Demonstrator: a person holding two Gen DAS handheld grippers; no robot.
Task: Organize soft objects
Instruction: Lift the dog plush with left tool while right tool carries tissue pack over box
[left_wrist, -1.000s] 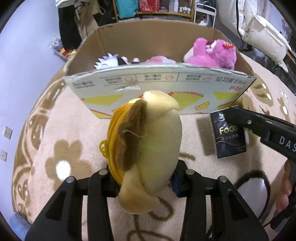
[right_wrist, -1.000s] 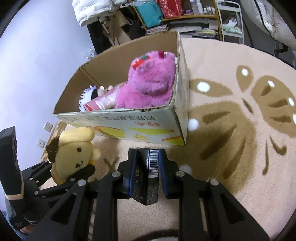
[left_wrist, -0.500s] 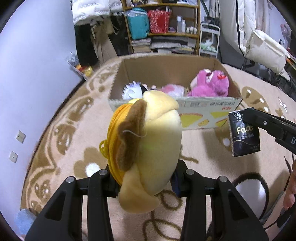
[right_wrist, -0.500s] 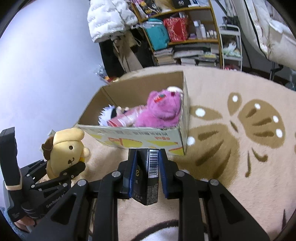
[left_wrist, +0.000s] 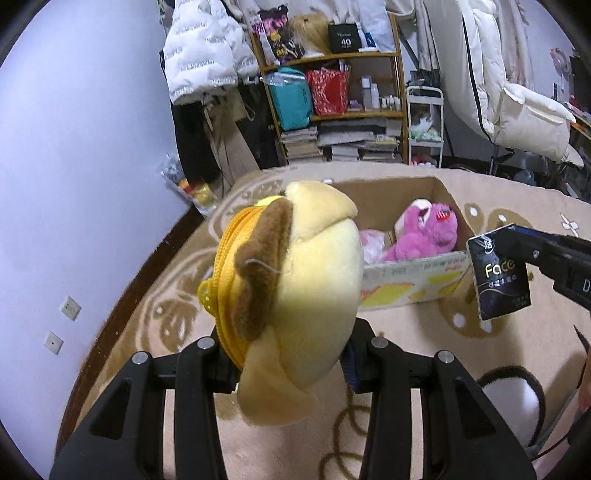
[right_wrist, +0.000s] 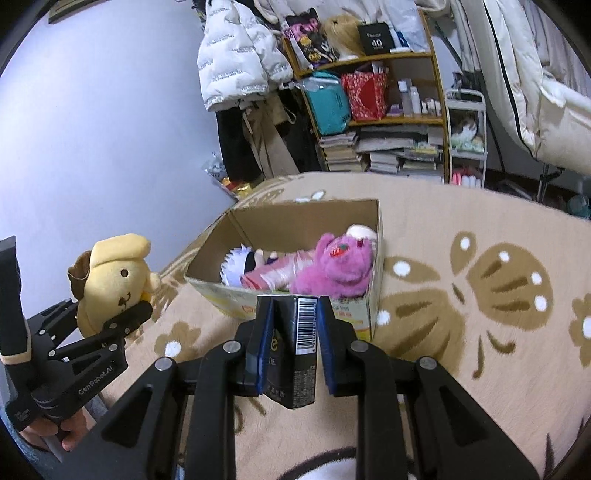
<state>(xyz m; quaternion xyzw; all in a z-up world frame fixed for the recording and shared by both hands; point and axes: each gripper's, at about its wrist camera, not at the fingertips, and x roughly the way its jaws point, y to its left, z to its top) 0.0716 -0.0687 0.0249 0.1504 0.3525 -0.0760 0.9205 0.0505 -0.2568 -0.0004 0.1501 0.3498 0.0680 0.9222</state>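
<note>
Left claw (left_wrist: 291, 354): clamped on the yellow plush dog (left_wrist: 295, 295), held above the rug (right_wrist: 461, 369).
Right claw (right_wrist: 291, 332): closed tight on a black tissue pack (right_wrist: 295, 354).
Cardboard box (right_wrist: 378, 258): on the rug ahead, holding a pink plush bear (right_wrist: 336, 269).

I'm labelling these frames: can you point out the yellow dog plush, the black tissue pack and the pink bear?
yellow dog plush (left_wrist: 317, 295): left wrist view, on its cheek.
black tissue pack (right_wrist: 301, 350): right wrist view, on its barcode side.
pink bear (right_wrist: 338, 269): right wrist view, on its head.
</note>
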